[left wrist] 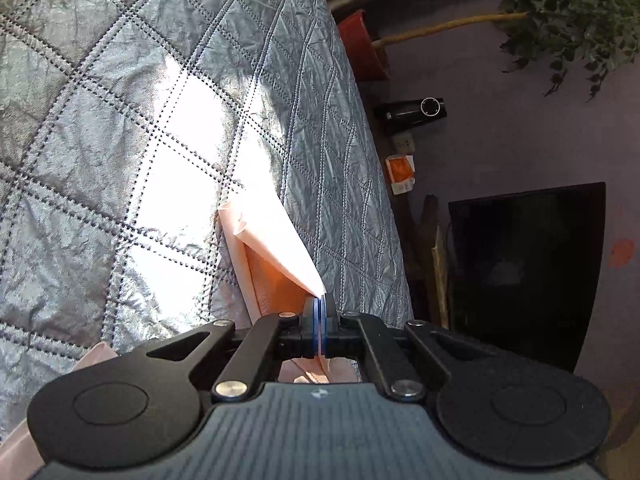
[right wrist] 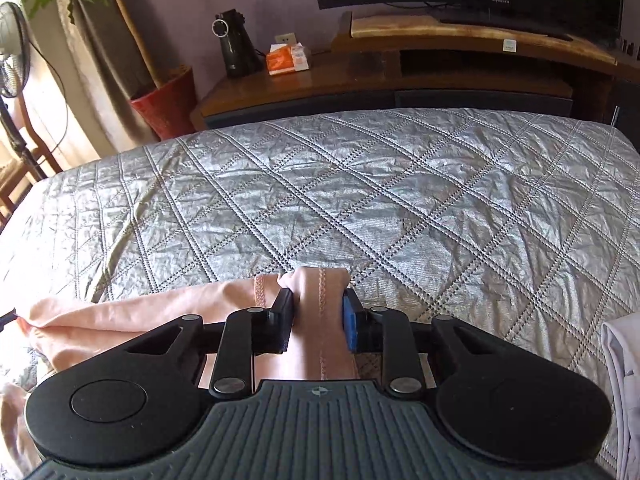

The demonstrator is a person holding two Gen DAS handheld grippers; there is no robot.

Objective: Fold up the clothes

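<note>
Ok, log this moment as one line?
stage: gripping to fold | left gripper: shut on pink garment edge | right gripper: jaws around bunched garment, pressing it | surface: quilted bedspread

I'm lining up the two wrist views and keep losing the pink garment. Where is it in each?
Left wrist: pink garment lower centre, its corner pinched in the left gripper.
Right wrist: pink garment lower left to centre, bunched between the right gripper jaws.
Shared landmark: red plant pot.

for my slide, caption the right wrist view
Right gripper closed on a bunched band of pink garment over the quilted grey bedspread.
</note>
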